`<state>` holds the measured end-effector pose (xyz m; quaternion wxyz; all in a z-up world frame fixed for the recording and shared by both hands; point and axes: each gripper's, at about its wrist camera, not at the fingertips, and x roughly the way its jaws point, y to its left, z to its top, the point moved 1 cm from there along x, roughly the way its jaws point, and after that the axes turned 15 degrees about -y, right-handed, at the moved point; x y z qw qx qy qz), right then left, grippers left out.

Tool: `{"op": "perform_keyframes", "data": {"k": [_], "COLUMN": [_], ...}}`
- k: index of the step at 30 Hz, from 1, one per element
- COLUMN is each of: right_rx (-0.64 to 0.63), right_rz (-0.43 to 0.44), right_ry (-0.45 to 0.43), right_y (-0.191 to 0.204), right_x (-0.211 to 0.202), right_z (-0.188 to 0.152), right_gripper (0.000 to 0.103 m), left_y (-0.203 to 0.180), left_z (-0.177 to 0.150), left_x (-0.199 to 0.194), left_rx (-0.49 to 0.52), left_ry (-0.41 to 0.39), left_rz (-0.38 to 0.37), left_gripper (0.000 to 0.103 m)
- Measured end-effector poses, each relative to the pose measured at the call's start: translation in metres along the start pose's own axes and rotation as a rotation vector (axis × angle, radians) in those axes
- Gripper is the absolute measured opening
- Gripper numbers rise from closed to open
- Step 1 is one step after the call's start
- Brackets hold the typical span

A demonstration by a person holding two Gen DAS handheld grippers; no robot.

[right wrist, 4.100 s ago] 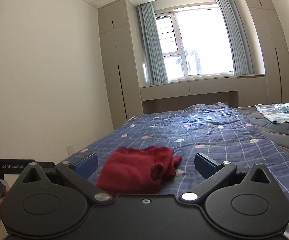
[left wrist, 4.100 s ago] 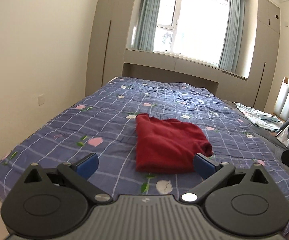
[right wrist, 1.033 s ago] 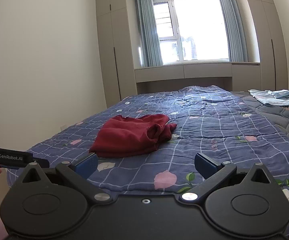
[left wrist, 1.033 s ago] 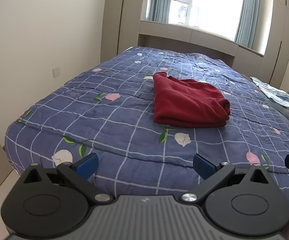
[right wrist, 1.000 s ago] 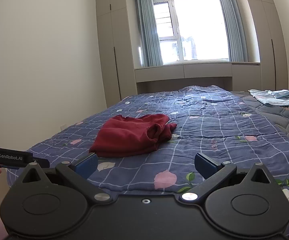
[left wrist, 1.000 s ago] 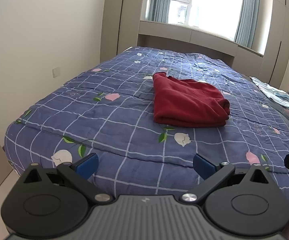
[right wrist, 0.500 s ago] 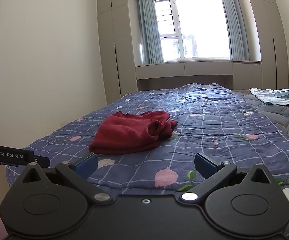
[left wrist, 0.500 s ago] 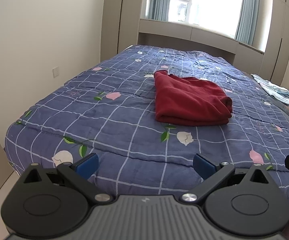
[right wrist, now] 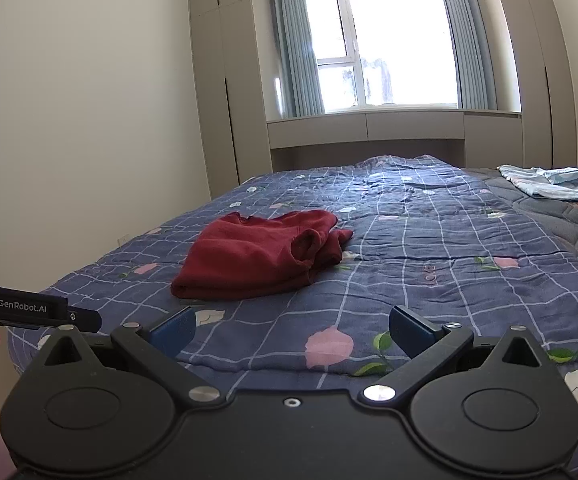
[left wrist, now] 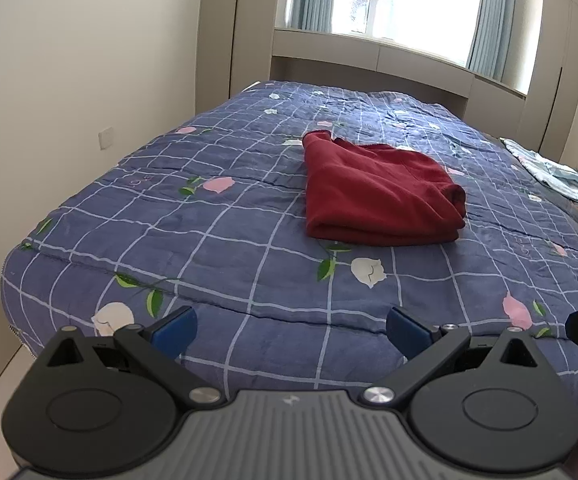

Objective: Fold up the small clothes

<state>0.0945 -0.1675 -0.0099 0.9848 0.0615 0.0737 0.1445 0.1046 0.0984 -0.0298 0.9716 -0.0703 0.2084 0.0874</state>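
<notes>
A dark red garment [left wrist: 381,196] lies folded into a thick rectangle on the blue checked quilt [left wrist: 217,216]. In the right wrist view the red garment [right wrist: 261,256] shows a rolled cuff on its right side. My left gripper [left wrist: 291,326] is open and empty, held back at the foot edge of the bed, well short of the garment. My right gripper [right wrist: 291,328] is open and empty too, also at the near edge. The left gripper's body [right wrist: 29,310] shows at the left of the right wrist view.
A pale blue cloth pile [right wrist: 549,180] lies at the far right of the bed. A grey mattress pad [right wrist: 569,224] shows right of the quilt. Wardrobes [right wrist: 225,92] and a window bench [right wrist: 393,128] stand behind. A wall [left wrist: 69,80] runs along the left.
Both grippers have pulled back from the garment since four seconds ago, so it now lies farther off. Over the last second the views only tilted slightly. Both stay open.
</notes>
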Motion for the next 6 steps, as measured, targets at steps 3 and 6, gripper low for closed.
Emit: {"op": "perform_keyframes", "data": {"k": [3,6], "right_rx": [0.003,0.006], "right_rz": [-0.003,-0.006], "right_ry": [0.012,0.021], "right_y": [-0.0014,-0.0029], "right_x": [0.0032,0.0061], "right_z": [-0.0023,-0.0052], "right_gripper": [0.103,0.102], "left_y": [-0.0015,-0.0021], "left_z": [-0.0001,-0.0001], "left_x": [0.004,0.0082], "left_rx": [0.007,0.008], "left_ry": [0.004,0.011], "left_rz": [-0.002,-0.003], "left_gripper": [0.103,0.103]}}
